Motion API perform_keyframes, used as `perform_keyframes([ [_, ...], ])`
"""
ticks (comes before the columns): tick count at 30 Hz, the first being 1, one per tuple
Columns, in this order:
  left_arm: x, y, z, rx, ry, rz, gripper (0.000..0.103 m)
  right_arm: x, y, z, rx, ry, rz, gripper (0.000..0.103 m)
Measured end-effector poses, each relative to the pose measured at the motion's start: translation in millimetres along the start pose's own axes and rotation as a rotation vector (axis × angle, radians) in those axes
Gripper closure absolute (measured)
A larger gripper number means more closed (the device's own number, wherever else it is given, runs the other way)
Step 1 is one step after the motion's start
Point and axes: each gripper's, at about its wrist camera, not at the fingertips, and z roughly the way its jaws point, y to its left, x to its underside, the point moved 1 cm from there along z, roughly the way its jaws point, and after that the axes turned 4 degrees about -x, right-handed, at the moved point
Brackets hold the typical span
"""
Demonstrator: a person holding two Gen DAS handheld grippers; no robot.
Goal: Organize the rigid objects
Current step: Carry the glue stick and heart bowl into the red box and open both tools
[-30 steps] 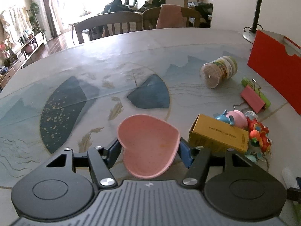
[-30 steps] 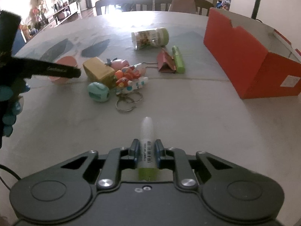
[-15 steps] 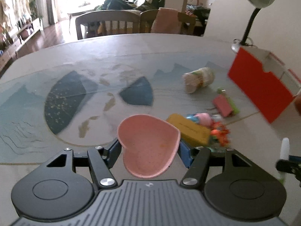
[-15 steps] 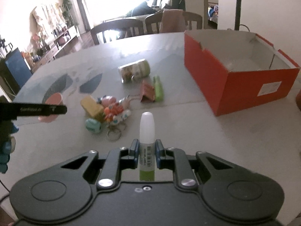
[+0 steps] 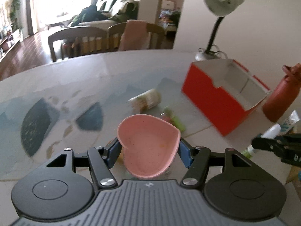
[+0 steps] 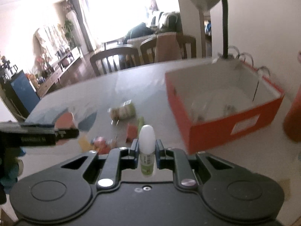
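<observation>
White-capped tube [image 6: 147, 151], barcode label, clamped in right gripper [image 6: 146, 148].

Pink dish [image 5: 149, 146] (speckled), red box [image 5: 216, 101], white-capped tube [image 6: 147, 141].

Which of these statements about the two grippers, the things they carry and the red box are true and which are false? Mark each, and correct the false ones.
1. The left gripper grips a pink heart-shaped dish. True.
2. The right gripper is open, with nothing in it. False: it is shut on a white-capped tube.
3. The red box is open at the top. True.
4. The jar stands upright. False: it lies on its side on the table.
5. A desk lamp rises behind the box. True.
</observation>
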Motion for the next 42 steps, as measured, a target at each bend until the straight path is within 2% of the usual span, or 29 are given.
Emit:
perform_keyframes([
  [8, -44, -55, 7, 0.052, -0.035, 0.065, 0.039, -58, -42, -12, 0.044, -0.056, -0.017, 0.087],
  [17, -97, -115, 33, 0.096, -0.056, 0.137, 0.039, -94, -88, 3, 0.088, -0.056, -0.028, 0.087],
  [27, -140, -169, 94, 0.101, -0.025, 0.204, 0.039, -99, -130, 30, 0.11, 0.004, -0.032, 0.087],
  [38, -151, -201, 168, 0.092, 0.081, 0.249, 0.039, -92, -155, 65, 0.06, 0.129, -0.026, 0.087],
  [42, -155, -209, 191, 0.086, 0.118, 0.27, 0.039, -89, -169, 80, 0.044, 0.181, 0.018, 0.087],
])
